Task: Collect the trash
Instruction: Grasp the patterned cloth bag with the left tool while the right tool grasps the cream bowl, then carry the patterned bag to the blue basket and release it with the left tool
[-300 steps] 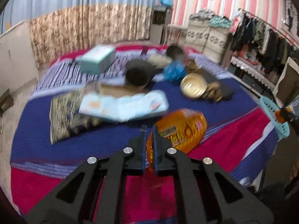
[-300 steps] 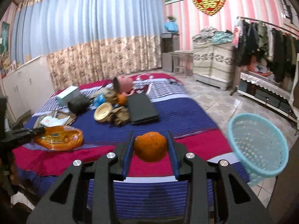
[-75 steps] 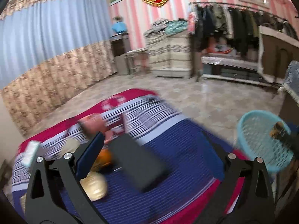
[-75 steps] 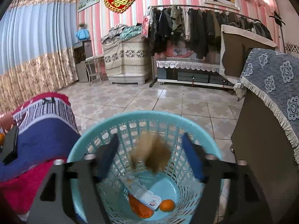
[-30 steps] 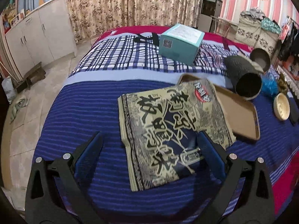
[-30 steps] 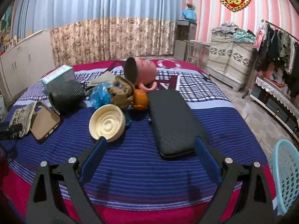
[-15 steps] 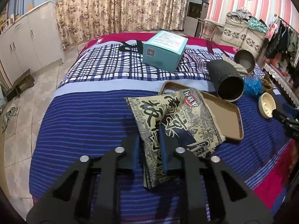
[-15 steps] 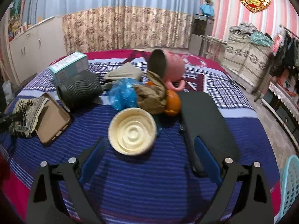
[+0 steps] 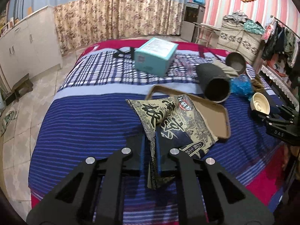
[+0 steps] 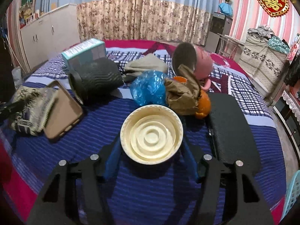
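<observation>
A beige-and-black printed snack bag (image 9: pixel 174 120) lies partly on a brown tray (image 9: pixel 215 120) on the bed. My left gripper (image 9: pixel 150 144) is shut on the bag's near edge, which is lifted and creased between the pads. It appears again at the left edge of the right wrist view, where the left gripper (image 10: pixel 11 106) holds the bag (image 10: pixel 28 108). A cream ribbed paper bowl (image 10: pixel 151 136) sits between the fingers of my right gripper (image 10: pixel 151 155). Its jaws are closing, with the blue pads against the bowl's sides under the rim. The left wrist view also shows the bowl (image 9: pixel 259 103).
On the striped bed are a teal box (image 9: pixel 155 56), a black ribbed cylinder (image 10: pixel 93 80), a blue plastic bag (image 10: pixel 148 88), crumpled brown paper (image 10: pixel 181 93), an orange (image 10: pixel 203 103), a pink mug (image 10: pixel 195 61) and a flat black case (image 10: pixel 232 125). The teal basket (image 10: pixel 294 196) stands off the bed's right side.
The left gripper went from wide open over the bag to shut on its edge and raised it. The right gripper moved in toward the bowl and narrowed around it.
</observation>
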### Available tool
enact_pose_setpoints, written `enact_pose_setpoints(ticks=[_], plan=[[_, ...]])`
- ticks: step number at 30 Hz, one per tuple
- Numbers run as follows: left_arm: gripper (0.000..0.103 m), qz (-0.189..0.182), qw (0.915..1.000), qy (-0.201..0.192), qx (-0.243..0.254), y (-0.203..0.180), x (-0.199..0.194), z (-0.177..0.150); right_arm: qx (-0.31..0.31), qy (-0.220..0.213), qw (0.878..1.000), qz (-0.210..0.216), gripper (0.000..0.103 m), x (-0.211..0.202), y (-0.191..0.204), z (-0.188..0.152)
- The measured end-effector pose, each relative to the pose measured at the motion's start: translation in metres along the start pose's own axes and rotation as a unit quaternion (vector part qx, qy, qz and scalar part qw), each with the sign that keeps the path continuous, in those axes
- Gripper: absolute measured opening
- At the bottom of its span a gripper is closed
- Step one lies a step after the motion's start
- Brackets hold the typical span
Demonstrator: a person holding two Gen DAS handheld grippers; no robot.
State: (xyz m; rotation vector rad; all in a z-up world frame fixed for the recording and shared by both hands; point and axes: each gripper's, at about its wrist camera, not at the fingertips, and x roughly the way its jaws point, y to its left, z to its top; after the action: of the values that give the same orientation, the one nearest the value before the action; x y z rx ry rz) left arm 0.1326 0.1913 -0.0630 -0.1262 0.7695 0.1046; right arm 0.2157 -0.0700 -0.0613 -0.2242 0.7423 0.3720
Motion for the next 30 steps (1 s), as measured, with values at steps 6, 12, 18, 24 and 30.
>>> enact_pose_setpoints(ticks=[6,12,18,24,30], plan=[[0.004,-0.017,0.9991,-0.035,0.018,-0.021,-0.027,0.012,-0.002,-0.023,1.000,-0.007,0.061,-0.038,-0.012,-0.012],[0.004,-0.043,0.9957,-0.076,0.031,-0.045,-0.055,0.026,0.030,-0.059,0.997,-0.045,0.061,-0.089,-0.045,-0.023],[0.003,-0.084,0.9917,-0.088,0.041,-0.074,-0.069,0.037,0.081,-0.087,0.988,-0.099,0.061,-0.129,-0.084,-0.046],[0.003,-0.113,0.9833,-0.107,0.094,-0.129,-0.077,0.041,0.136,-0.102,0.975,-0.144,0.061,-0.164,-0.134,-0.070],[0.004,-0.156,0.9728,-0.126,0.116,-0.187,-0.080,0.049,0.148,-0.106,0.965,-0.190,0.061,-0.190,-0.172,-0.091]])
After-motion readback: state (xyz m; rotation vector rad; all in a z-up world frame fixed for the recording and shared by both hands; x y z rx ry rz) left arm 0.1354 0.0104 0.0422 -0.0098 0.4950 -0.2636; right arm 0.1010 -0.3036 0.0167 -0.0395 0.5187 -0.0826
